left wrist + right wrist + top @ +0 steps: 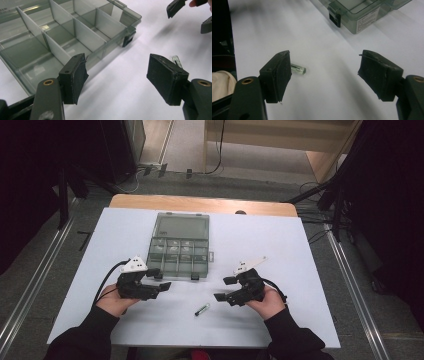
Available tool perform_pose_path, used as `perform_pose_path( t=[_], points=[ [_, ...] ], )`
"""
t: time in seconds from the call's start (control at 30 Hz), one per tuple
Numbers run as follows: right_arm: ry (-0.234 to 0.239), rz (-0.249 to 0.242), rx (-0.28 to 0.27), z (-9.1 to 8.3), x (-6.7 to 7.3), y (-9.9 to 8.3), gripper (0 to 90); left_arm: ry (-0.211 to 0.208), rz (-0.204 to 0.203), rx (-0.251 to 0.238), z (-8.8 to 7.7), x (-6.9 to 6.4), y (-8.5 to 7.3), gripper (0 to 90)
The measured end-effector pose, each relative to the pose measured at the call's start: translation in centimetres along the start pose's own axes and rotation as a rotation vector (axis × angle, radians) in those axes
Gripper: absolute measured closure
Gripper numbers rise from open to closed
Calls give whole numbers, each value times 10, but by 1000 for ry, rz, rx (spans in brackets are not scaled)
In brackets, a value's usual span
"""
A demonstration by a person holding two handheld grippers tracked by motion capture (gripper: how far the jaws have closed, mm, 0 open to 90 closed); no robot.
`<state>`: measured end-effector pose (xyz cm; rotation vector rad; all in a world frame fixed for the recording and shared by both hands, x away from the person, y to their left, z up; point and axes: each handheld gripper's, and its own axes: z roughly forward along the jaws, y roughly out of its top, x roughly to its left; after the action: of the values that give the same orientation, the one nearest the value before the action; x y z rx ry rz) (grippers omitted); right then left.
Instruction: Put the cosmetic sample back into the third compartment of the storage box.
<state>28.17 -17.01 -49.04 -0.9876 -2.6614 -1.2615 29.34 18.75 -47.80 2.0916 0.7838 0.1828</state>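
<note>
Two hand-held grippers hover low over the white worktop (300, 285), both with jaws spread wide and nothing between them: the left hand-held gripper (159, 280) beside the near edge of the clear plastic organizer box (178, 251), the right hand-held gripper (225, 289) just right of a small glass vial (202, 309) that lies on its side between them, well clear of the box. In the right gripper view the vial (298, 69) rests partly behind one jaw. It looks very light, stiff, smooth and breakable, and being round it will likely roll or squirt out under a careless pinch. Closing across the middle of its barrel, gently, with the pads square to its length, seems the safest hold.
</note>
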Motion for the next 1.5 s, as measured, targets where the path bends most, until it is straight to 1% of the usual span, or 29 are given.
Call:
perform_pose_path(
  t=[0.17, 0.27, 0.4, 0.6, 0.63, 0.7, 0.73, 0.83, 0.87, 0.93, 1.07, 1.2, 1.33, 1.5],
  points=[
    [13, -15, 16, 2, 3, 0, 262, -8, 6, 2, -5, -4, -8, 314],
    [17, -25, 28, 5, 5, 1, 263, -3, 14, 7, -7, -5, -13, 314],
    [25, -36, 40, 8, 6, 3, 262, 3, 9, 17, -9, -6, -16, 314],
    [37, -66, 59, 12, 9, 6, 262, -6, -5, 20, -11, -8, -19, 314],
    [37, -74, 61, 13, 9, 7, 261, -5, -5, 18, -11, -8, -19, 314],
    [41, -73, 69, 15, 10, 8, 259, -4, -3, 19, -12, -9, -20, 314],
    [41, -83, 72, 16, 10, 9, 259, -3, -4, 18, -13, -9, -21, 314],
    [49, -99, 86, 19, 11, 11, 256, 14, 3, 18, -16, -8, -23, 314],
    [53, -104, 92, 20, 12, 11, 256, 17, -2, 16, -17, -8, -24, 314],
    [55, -119, 97, 22, 13, 12, 257, 16, -3, 18, -17, -8, -25, 314],
    [62, -132, 108, 24, 15, 15, 257, 21, -2, 14, -19, -9, -27, 314],
    [86, -150, 119, 27, 15, 18, 252, 41, -2, 14, -21, -9, -30, 314],
    [105, -166, 136, 31, 17, 20, 252, 43, -11, 17, -23, -9, -33, 314],
    [118, -203, 146, 35, 19, 23, 253, 44, -15, 17, -24, -10, -34, 314]
  ],
)
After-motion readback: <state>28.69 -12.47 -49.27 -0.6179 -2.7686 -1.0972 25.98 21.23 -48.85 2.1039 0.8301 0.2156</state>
